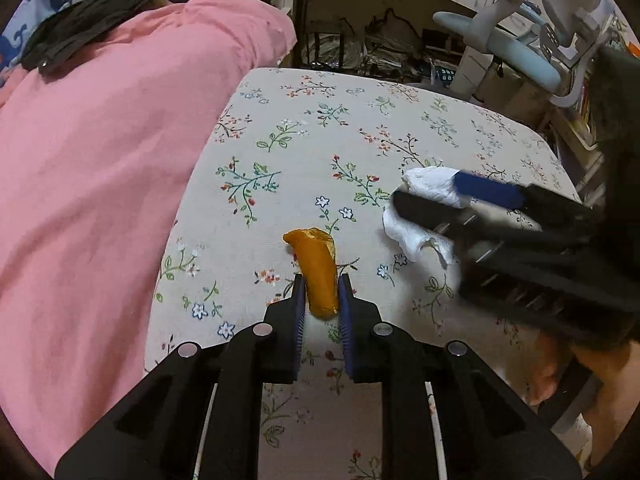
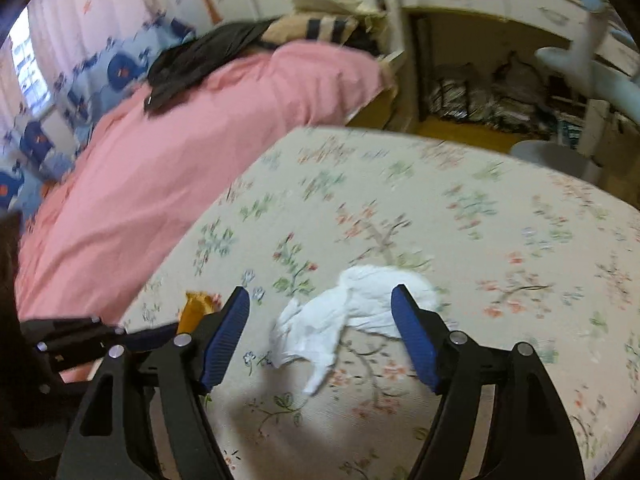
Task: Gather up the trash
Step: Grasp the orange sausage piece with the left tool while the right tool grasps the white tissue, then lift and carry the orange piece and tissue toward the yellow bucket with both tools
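Note:
An orange peel (image 1: 316,272) lies on the floral tablecloth (image 1: 360,128). My left gripper (image 1: 321,286) is shut on the peel's near end, a blue pad on each side. A crumpled white tissue (image 2: 352,312) lies on the cloth to the right of the peel. My right gripper (image 2: 322,300) is open, its blue pads astride the tissue just above it. In the left wrist view the right gripper (image 1: 428,192) reaches in from the right over the tissue (image 1: 424,216). The peel (image 2: 196,310) and the left gripper show at the left of the right wrist view.
A pink blanket (image 1: 100,160) covers the bed left of the table, with dark clothing (image 1: 80,28) on top. A blue and grey chair (image 1: 532,44) and a cluttered desk stand beyond the table's far edge. A person's leg (image 1: 600,392) is at lower right.

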Available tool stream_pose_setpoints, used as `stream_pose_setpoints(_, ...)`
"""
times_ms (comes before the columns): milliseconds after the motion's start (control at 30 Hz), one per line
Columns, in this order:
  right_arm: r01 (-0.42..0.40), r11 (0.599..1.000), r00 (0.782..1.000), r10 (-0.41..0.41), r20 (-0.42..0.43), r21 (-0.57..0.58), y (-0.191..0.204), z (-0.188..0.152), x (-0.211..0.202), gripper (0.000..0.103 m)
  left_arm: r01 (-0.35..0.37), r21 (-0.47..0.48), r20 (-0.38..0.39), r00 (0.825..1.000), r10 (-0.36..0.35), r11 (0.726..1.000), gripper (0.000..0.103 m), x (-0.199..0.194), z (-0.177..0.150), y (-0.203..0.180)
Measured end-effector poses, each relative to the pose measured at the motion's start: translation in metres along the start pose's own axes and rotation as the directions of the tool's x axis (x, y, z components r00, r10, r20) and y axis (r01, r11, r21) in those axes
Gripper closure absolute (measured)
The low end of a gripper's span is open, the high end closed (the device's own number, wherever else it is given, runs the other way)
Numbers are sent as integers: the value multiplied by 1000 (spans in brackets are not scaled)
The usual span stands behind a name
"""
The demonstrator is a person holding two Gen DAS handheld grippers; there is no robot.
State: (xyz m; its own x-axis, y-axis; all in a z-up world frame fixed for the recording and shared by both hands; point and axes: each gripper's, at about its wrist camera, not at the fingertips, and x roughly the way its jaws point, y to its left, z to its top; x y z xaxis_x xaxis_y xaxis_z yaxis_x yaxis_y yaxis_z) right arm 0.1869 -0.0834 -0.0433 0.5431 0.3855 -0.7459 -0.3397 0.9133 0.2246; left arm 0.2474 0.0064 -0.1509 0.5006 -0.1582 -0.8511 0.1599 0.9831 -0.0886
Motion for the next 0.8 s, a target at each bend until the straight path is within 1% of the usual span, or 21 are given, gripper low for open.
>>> stream_pose_setpoints(67, 7, 1000, 999, -8, -32, -23, 0, -4, 6, 32, -3, 14, -1, 1000, 3, 1000, 87, 0, 1, -1)
stream_pose_setpoints(100, -1, 999, 1000, 0, -24, -35, -1, -6, 4, 33, -2, 15, 1, 1000, 2, 1000, 87, 0, 3, -1)
stream_pose_setpoints(133, -2, 999, 1000, 1, -26, -37, -2, -6, 4, 40, 1, 13, 2, 1000, -1, 1000, 87, 1, 3, -1)
stream_pose_setpoints(167, 11, 999, 1000, -12, -24, -40, -3, -7, 2, 52, 5, 11, 3, 1000, -5, 1000, 87, 0, 4, -1)
stream_pose_setpoints(200, 31, 998, 999, -32, -21, -46, -5, -8, 0, 59, 7, 8, 4, 1000, -7, 1000, 87, 0, 4, -1)
stream_pose_setpoints(233, 44, 998, 999, -45, -20, -46, -8, -10, -1, 72, 9, 7, 5, 1000, -9, 1000, 87, -1, 4, -2)
stream_pose_setpoints(267, 51, 998, 998, -51, -21, -41, -11, -10, -2, 80, 11, 7, 6, 1000, -11, 1000, 87, -2, 3, -2)
stream_pose_setpoints(300, 51, 998, 998, -52, -25, -26, -16, -11, -4, 93, 12, 8, 9, 1000, -12, 1000, 87, -3, 2, -3)
stream_pose_setpoints(367, 42, 999, 999, -43, -31, -14, -21, -13, -6, 96, 16, 11, 19, 1000, -16, 1000, 87, -6, 1, -5)
stream_pose_setpoints(433, 53, 998, 998, -54, -35, -23, -19, -19, -12, 97, 36, 17, 40, 999, -37, 999, 88, -14, 0, -8)
stream_pose_setpoints(500, 36, 999, 999, -36, -36, -2, -20, -24, -22, 97, 53, 29, 67, 996, -55, 998, 88, -24, -4, -11)
stream_pose_setpoints(600, -11, 998, 1000, 12, -19, 64, -24, -36, -47, 97, 86, 47, 109, 990, -90, 995, 88, -43, -12, -18)
stream_pose_setpoints(733, -32, 995, 999, 31, 6, 90, -18, -50, -79, 97, 127, 36, 147, 981, -131, 991, 88, -68, -26, -22)
stream_pose_setpoints(800, -45, 994, 999, 42, 33, 101, -14, -57, -99, 97, 150, 27, 168, 974, -152, 988, 88, -81, -33, -25)
